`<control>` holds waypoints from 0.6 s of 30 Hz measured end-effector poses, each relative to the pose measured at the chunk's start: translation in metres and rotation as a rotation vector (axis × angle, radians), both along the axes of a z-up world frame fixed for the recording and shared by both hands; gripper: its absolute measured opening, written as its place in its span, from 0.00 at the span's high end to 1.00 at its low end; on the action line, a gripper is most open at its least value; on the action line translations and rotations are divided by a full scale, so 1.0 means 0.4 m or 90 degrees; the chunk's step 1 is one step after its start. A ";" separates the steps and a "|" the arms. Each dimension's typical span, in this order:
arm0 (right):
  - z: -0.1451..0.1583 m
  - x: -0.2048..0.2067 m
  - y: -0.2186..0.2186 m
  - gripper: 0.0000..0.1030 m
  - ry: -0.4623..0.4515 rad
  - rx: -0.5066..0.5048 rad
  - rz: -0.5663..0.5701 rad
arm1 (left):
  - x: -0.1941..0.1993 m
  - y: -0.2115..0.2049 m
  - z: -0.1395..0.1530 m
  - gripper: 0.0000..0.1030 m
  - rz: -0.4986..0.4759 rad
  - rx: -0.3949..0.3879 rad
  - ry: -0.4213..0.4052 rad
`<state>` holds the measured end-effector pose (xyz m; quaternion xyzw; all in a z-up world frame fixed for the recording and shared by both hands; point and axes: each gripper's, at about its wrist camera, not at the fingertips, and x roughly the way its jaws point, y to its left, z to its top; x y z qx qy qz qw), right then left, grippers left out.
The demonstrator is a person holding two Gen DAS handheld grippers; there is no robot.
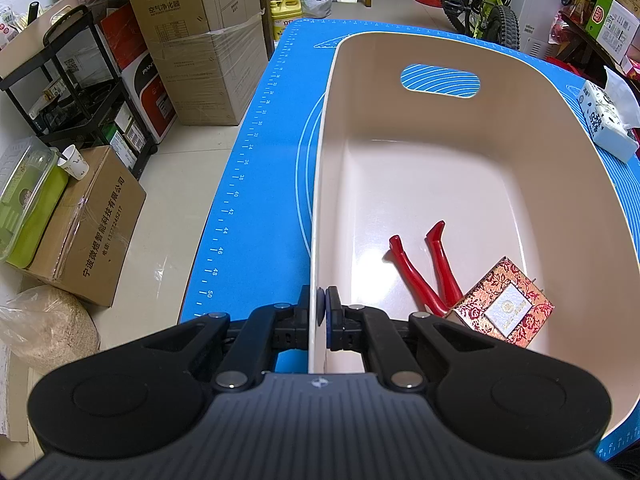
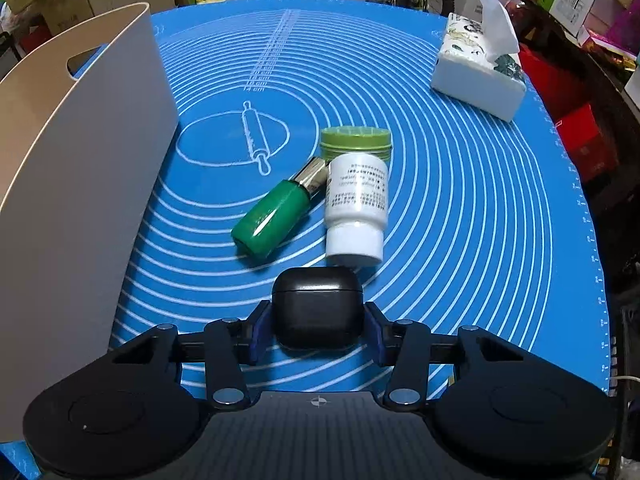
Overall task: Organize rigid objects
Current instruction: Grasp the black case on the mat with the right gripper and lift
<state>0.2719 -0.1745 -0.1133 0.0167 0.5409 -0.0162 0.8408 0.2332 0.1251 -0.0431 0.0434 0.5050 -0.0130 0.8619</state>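
1. The left tongs (image 1: 323, 312), low centre of the left wrist view, are clenched on the near rim of a cream bin (image 1: 400, 184), one pad outside the wall and one inside, steadying it on the blue mat (image 1: 256, 184) that covers the counter.

2. Inside the bin, at the lower right of that view, lie red-handled pliers (image 1: 420, 268) and a red-and-gold patterned box (image 1: 506, 306), the box resting over the pliers' jaw end.

3. The right tongs (image 2: 317, 328), bottom centre of the right wrist view, grasp a black earbud case (image 2: 317, 308) by its two sides, low over the mat; whether the case is clear of the surface cannot be told.

4. Awaiting collection mid-frame are a green bottle (image 2: 272, 220) lying on its side, a white pill bottle (image 2: 357, 208) also on its side and touching it, and a green-lidded tin (image 2: 356, 142) just behind them. A tissue box (image 2: 480, 76) sits at the upper right, well apart.

5. The step in hand appears to be carrying the case to the bin, whose wall rises along the left edge of the right wrist view.

6. To do it well, the case likely needs lifting fully above the rim before moving left, since the wall is tall and a low swing could knock it.

7. Release is probably best over the bare floor at the bin's far end, away from the pliers and box, and lowered close before the tongs let go, as the smooth case could skid or bounce.

8. The left grip should hold firm so the light bin does not shift.
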 end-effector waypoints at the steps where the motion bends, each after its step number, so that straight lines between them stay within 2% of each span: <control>1: 0.000 -0.002 0.001 0.48 0.003 0.002 0.000 | 0.000 -0.001 0.000 0.93 0.000 0.000 0.000; 4: 0.009 -0.005 -0.003 0.48 0.005 0.014 -0.007 | 0.000 0.000 0.000 0.93 0.000 0.000 0.000; 8: 0.050 -0.019 0.003 0.48 -0.024 0.018 -0.003 | 0.000 0.000 0.000 0.93 0.000 0.001 0.000; 13: 0.128 -0.044 0.025 0.48 -0.083 0.037 0.003 | 0.000 0.001 0.000 0.93 0.002 -0.002 -0.001; 18: 0.213 -0.070 0.077 0.48 -0.171 0.026 0.038 | 0.000 0.000 0.002 0.93 0.004 -0.001 -0.001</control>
